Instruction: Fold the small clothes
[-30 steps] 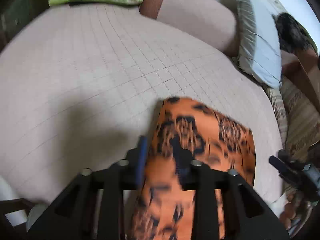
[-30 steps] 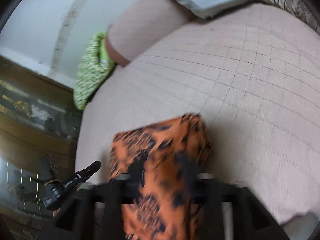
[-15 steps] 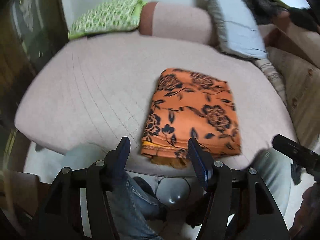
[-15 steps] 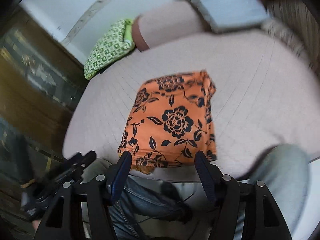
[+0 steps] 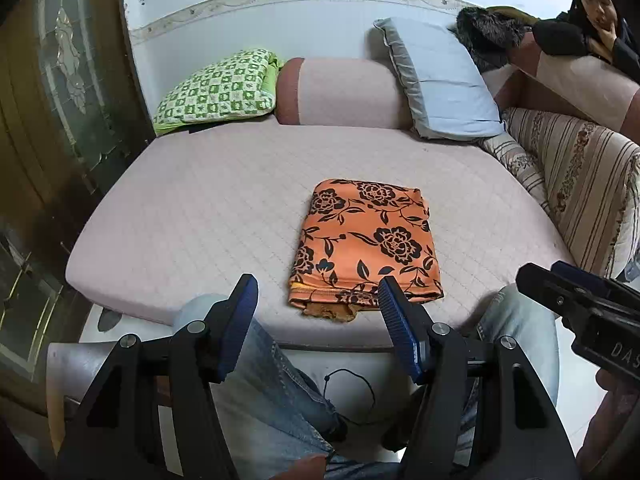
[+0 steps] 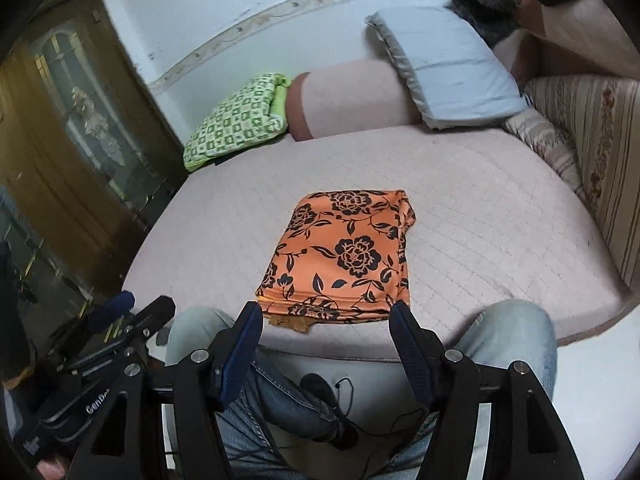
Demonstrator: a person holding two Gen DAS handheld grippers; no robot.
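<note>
Both grippers are drawn back and emptied, the left gripper [image 5: 318, 294] still opening and the right gripper [image 6: 326, 322] held wide, the folded orange floral garment [image 5: 366, 246] left on the pink quilted mattress [image 5: 208, 208]; folding is judged finished, another garment needed.

cloth [image 5: 366, 240]: smooth printed fabric | mattress [image 5: 208, 208]: matt quilted fabric | pads [image 5: 240, 320]: ribbed blue plastic | cabinet [image 6: 60, 168]: glossy wood, glass

Both grippers released and drawn back, left gripper [image 5: 316, 294] jaws opening, orange floral cloth [image 5: 366, 242] left folded
</note>
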